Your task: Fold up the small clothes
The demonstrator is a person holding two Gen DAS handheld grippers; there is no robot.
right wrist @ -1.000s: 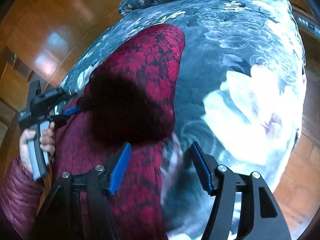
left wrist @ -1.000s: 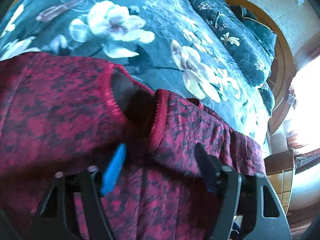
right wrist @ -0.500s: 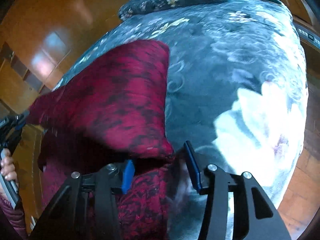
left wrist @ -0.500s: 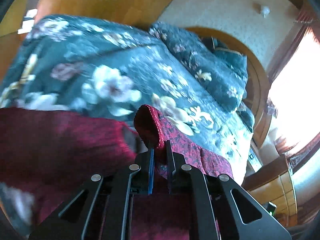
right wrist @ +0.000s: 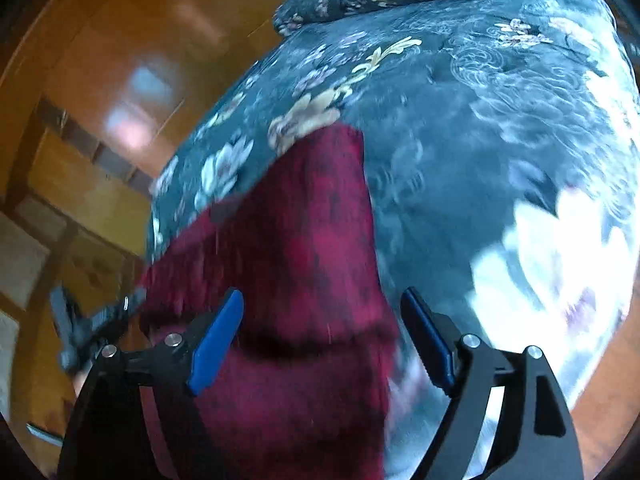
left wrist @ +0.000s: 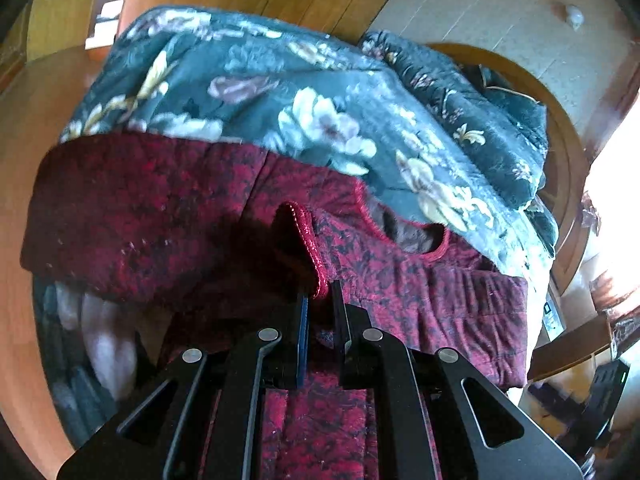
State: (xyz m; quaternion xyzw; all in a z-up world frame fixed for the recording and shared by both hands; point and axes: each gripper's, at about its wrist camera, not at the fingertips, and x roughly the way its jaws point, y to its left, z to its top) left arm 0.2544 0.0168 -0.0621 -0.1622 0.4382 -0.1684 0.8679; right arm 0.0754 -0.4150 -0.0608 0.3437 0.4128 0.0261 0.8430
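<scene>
Left tongs (left wrist: 319, 307) on garment hem (left wrist: 306, 246)

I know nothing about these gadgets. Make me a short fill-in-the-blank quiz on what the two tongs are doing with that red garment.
1. The left tongs are ____ on the trimmed edge of the red garment.
2. The right tongs are ____, gripping nothing.
3. The garment lies on a dark quilt printed with ____.

Missing words: shut; open; flowers

one dark red patterned quilted vest (left wrist: 420, 280) lies on one dark green flowered bed cover (left wrist: 280, 92). one dark green flowered pillow (left wrist: 472, 108) sits behind it. there are two black grippers with blue pads, left gripper (left wrist: 319, 306) and right gripper (right wrist: 322, 340).
</scene>
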